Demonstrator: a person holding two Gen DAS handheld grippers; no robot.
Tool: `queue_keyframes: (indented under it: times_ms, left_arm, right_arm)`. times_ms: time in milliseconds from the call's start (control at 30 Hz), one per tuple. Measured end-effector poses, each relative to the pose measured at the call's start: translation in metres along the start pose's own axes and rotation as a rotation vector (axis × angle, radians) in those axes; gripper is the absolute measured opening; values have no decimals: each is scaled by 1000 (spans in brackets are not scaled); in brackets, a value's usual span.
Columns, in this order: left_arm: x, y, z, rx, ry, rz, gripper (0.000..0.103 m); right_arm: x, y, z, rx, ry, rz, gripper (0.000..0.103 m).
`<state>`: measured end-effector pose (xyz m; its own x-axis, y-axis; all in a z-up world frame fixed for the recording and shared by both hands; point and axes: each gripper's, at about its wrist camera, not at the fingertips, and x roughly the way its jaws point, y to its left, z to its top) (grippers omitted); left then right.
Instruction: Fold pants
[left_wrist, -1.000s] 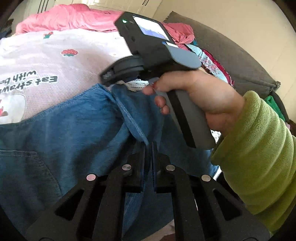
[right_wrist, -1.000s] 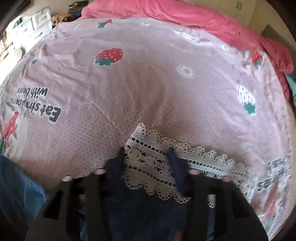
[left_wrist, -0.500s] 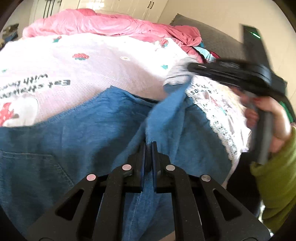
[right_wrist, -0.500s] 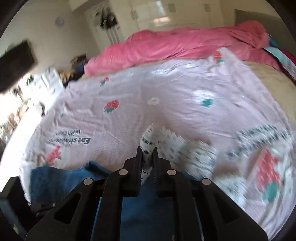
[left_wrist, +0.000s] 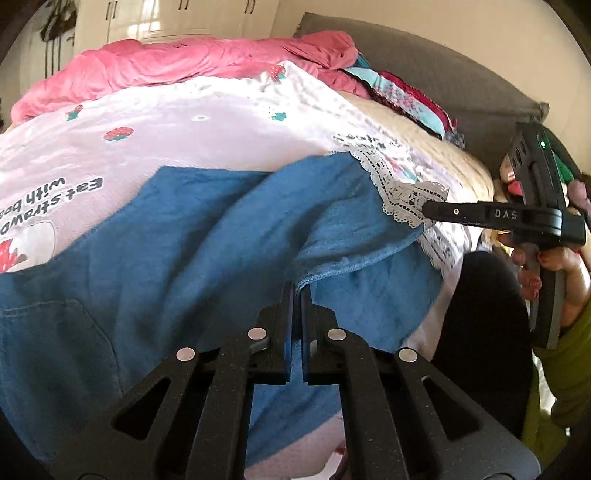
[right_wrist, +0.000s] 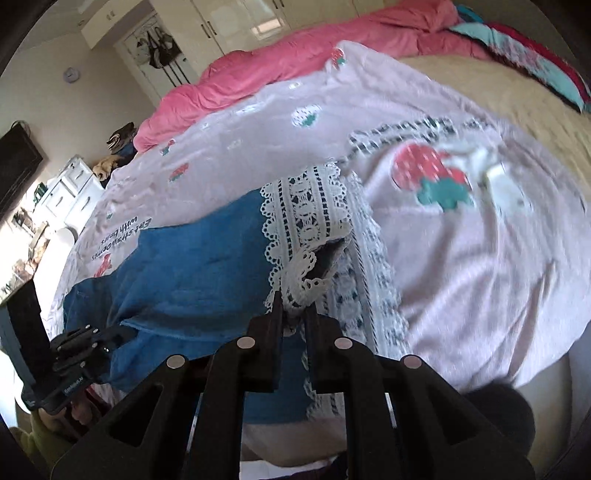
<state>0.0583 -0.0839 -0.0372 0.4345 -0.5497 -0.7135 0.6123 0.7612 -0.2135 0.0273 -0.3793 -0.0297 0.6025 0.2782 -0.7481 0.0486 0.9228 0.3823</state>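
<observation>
The left gripper is clamped tight on a denim fold of the pants, which lie across the bed on its strawberry sheet. At 3 o'clock, the right gripper pinches the white lace hem between nearly closed jaws.

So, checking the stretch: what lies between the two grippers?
Left wrist view: taut blue denim pants span from left gripper to right gripper, ending in white lace hem.
</observation>
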Motion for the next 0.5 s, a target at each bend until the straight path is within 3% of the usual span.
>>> queue_keyframes:
  times_ms: [33, 100, 167, 200, 267, 500]
  left_arm:
    - [1, -2, -1, 4, 4, 6, 0]
    - [4, -2, -4, 1, 14, 10, 0]
    - [7, -3, -7, 1, 25, 19, 0]
    - [7, -3, -8, 2, 28, 24, 0]
    - [8, -4, -10, 2, 34, 27, 0]
    - [-8, -13, -14, 23, 23, -23, 0]
  right_arm:
    - [0, -3, -2, 8, 7, 15, 16]
    - [2, -10, -3, 45, 14, 25, 31]
    - [4, -18, -4, 97, 18, 55, 33]
    - [5, -23, -4, 120, 22, 73, 31]
    - [5, -29, -5, 141, 21, 74, 13]
    - [-24, -35, -17, 99, 17, 82, 11]
